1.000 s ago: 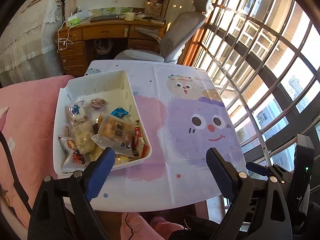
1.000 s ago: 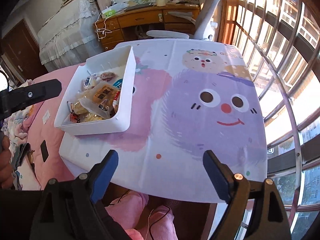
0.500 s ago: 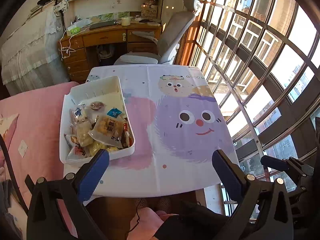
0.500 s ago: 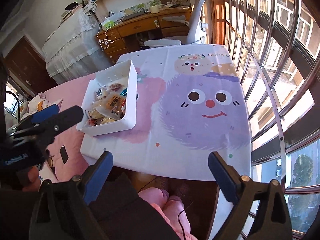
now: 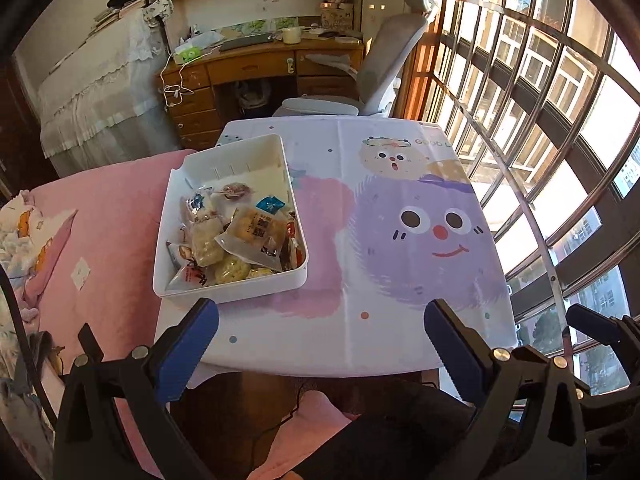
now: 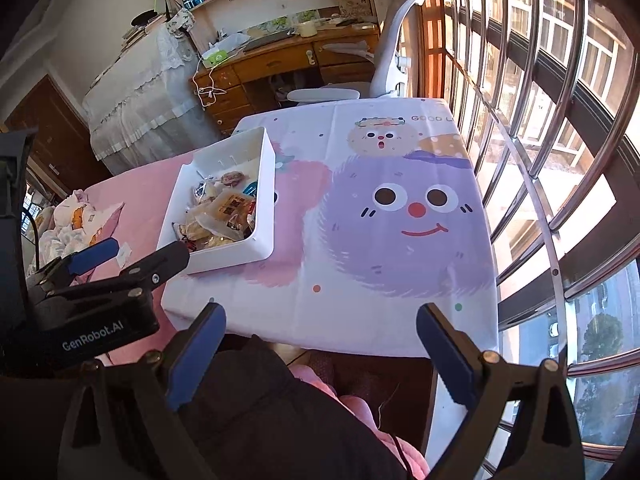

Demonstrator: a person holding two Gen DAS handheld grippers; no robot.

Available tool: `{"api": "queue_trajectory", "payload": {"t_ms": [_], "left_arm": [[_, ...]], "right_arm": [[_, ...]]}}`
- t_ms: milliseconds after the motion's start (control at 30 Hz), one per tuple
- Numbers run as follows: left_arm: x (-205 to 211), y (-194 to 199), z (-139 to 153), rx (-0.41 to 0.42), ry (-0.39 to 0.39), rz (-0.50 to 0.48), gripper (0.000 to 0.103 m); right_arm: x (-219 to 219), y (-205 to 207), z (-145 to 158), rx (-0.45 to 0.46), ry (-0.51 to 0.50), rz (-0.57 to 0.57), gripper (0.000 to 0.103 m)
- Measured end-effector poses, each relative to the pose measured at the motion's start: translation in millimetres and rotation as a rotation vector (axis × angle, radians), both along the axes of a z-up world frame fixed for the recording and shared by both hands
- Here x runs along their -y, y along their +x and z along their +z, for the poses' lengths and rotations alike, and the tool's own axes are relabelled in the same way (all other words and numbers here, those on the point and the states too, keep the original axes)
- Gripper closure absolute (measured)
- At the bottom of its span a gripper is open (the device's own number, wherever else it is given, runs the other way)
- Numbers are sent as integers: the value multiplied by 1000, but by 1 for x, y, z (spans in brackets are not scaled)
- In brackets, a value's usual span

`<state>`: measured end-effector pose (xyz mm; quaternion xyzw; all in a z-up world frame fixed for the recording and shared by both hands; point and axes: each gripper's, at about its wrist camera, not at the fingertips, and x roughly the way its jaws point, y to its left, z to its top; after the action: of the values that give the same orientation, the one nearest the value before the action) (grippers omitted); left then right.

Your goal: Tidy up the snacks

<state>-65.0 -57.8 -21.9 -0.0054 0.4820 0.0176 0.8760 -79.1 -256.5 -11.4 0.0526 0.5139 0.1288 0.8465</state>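
1. A white bin [image 5: 224,288] is sitting on the left part of the table [image 5: 360,344], which is wearing a cartoon cloth [image 5: 420,240] with a purple smiley blob on it.
2. The snacks [image 5: 240,240] are all lying piled in the near half of the bin: clear packets with pale puffed cakes, one bigger packet [image 5: 256,232] with a QR label lying on top, a little blue wrapper [image 5: 271,204] and a brownish sweet [image 5: 236,190] further back. The far half of the bin is showing bare white bottom.
3. The left gripper [image 5: 320,332] is hovering over the near table edge with its jaws spread wide, having just been opening, nothing between them. Its left finger [image 5: 188,352] is overlapping the bin's near wall in the picture, can't tell if it's actually touching.
4. The right gripper [image 6: 320,336] is hanging out over the near edge too, jaws also wide apart after just opening, nothing between them.
5. In the right wrist view the left gripper [image 6: 132,256] is poking in from the left, tips next to the bin's near corner.
6. A pink bed [image 5: 112,208] is sitting just left of the table, a desk [image 5: 256,68] and grey chair [image 5: 384,64] are standing behind it, and barred windows [image 5: 540,120] are running along the right.
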Motion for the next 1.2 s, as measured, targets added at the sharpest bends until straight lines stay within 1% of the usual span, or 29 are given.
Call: {"api": "queue_trajectory", "payload": {"t_ms": [133,233,400,633,1200], "left_arm": [[2,0,1,13,4,25,1],[6,1,2,19,14,21,1],[10,2,2,24,29,30,1],[14,7,-1,8,35,36,1],[25,11,-3,-3,43,20,1]], "right_arm": [[0,2,0,10,-20,12,6],[2,3,3,15,-37,4,5],[5,9,-4,-19,-20,12,5],[9,13,-8,-38,-19,12,5],[20,15,-11,-54,-17,-11,5]]}}
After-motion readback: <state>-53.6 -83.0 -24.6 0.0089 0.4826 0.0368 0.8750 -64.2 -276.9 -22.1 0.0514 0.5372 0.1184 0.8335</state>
